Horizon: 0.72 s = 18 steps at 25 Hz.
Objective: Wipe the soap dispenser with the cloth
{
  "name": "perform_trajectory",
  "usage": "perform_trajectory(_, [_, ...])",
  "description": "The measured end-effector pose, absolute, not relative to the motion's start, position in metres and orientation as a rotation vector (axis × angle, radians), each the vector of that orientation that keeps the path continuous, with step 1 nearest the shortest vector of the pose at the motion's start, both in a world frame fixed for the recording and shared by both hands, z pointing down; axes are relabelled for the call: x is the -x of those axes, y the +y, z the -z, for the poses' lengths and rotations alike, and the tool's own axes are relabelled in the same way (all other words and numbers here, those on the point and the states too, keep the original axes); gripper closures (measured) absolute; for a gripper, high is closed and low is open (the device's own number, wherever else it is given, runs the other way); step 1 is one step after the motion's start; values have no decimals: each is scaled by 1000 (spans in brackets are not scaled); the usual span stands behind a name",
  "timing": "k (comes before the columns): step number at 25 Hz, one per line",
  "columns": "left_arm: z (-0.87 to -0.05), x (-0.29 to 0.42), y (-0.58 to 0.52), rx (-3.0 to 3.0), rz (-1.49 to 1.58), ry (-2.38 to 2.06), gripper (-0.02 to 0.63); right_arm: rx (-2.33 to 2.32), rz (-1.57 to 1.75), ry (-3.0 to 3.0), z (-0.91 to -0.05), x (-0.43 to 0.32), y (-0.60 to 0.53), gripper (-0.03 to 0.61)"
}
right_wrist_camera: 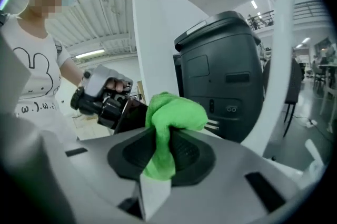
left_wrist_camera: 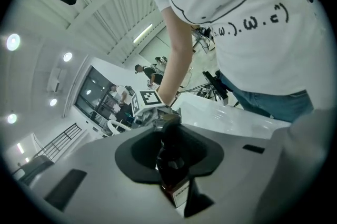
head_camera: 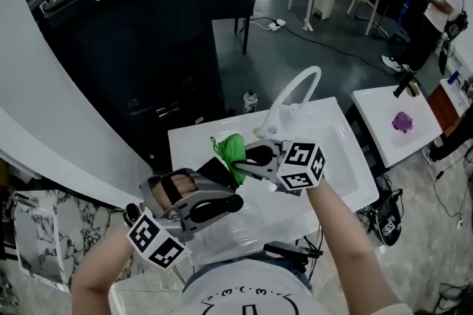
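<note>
head view: left gripper [head_camera: 224,186] and right gripper [head_camera: 247,160] are seen brought tip to tip above a white sink counter [head_camera: 347,180], in front of a white arched faucet [head_camera: 298,89]. a bunched green cloth [head_camera: 232,147] is seen at the meeting point.

left gripper view: jaws are clenched on a dark soap dispenser [left_wrist_camera: 171,164]. its pump head points away from the camera, toward the right gripper's marker cube [left_wrist_camera: 149,100]. the bottle is held off the counter.

right gripper view: the cloth is pinched between the jaws, its loose wad bulging past the tips. the dark bottle is seen just beside the wad, at left. contact between them cannot be confirmed.
</note>
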<state>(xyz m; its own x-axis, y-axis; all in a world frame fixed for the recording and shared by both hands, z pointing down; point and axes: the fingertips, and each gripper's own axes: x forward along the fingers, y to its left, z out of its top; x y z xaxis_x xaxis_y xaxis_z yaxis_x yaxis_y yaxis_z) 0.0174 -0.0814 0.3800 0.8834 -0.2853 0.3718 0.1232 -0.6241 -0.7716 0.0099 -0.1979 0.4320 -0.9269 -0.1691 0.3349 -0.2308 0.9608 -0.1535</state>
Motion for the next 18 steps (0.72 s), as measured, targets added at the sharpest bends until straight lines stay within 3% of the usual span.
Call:
perform_trajectory(7, [-393,-25,-75,2019,629,47,520,-165,-264,-2958,-373,-30,-174,492])
perform_trajectory(12, [-399,-28,-75,1948,645,19,518,-44,-182,-2866,-378,-13,-161,491])
perform_trajectory(18, [-394,-33,-73,1874,635,0,517,-270,-192,-2810,-393,3,-201,492])
